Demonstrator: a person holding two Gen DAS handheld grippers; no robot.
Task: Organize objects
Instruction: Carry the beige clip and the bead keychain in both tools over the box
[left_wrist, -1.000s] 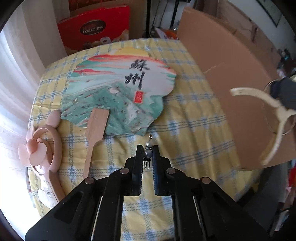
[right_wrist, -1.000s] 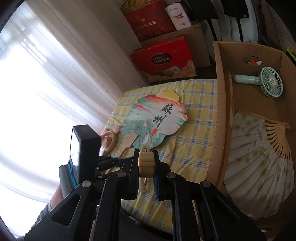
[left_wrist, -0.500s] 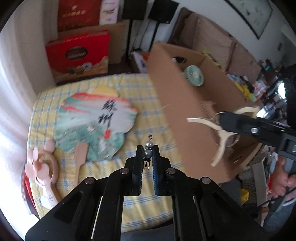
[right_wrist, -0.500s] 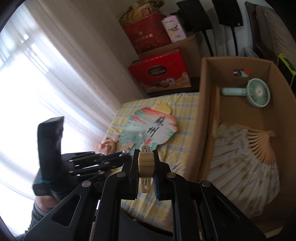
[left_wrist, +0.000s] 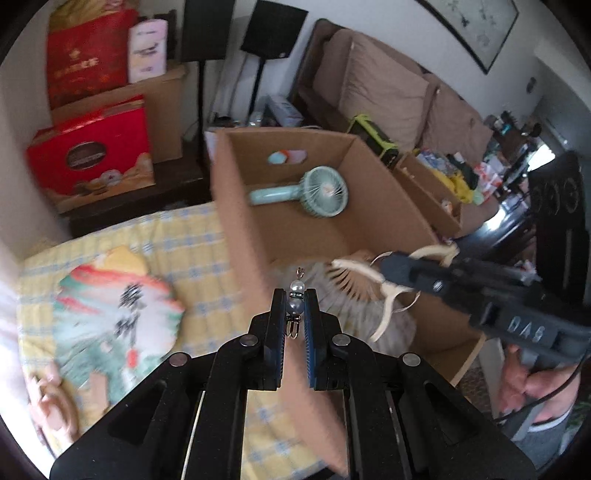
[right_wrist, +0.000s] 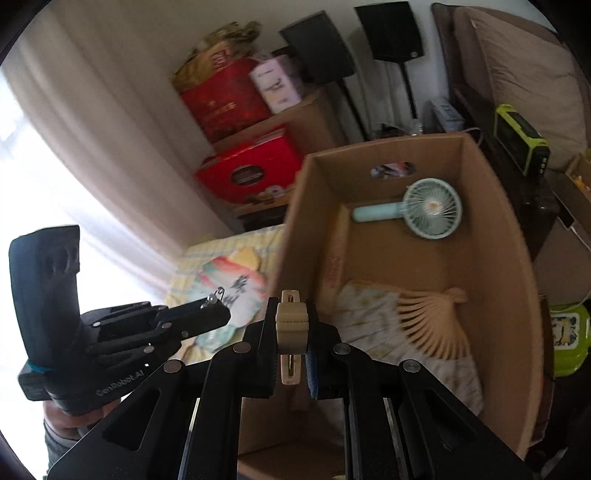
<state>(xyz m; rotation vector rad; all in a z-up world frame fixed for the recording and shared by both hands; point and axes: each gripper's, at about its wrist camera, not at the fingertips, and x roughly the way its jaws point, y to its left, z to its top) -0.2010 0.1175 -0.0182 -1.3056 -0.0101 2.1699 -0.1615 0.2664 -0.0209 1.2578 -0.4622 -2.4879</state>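
Left gripper (left_wrist: 294, 308): matt black plastic, blue ribbed pads, clamps a glossy bead charm (left_wrist: 296, 295) with metal clasp. Right gripper (right_wrist: 292, 325): same matt plastic, clamps a cream plastic clip (right_wrist: 291, 325), matt, ribbed. Cardboard box (right_wrist: 513, 280): matt brown, smooth. Inside: mint plastic fan (right_wrist: 417, 212), folding fan (right_wrist: 402, 325) with pale ribs and printed leaf. Tablecloth (left_wrist: 177, 243): checked cloth, soft, matt. Flat printed fan (left_wrist: 114, 321): paper-like.

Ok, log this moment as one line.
left gripper: shut on pearl charm | right gripper: shut on cream clip | both over cardboard box
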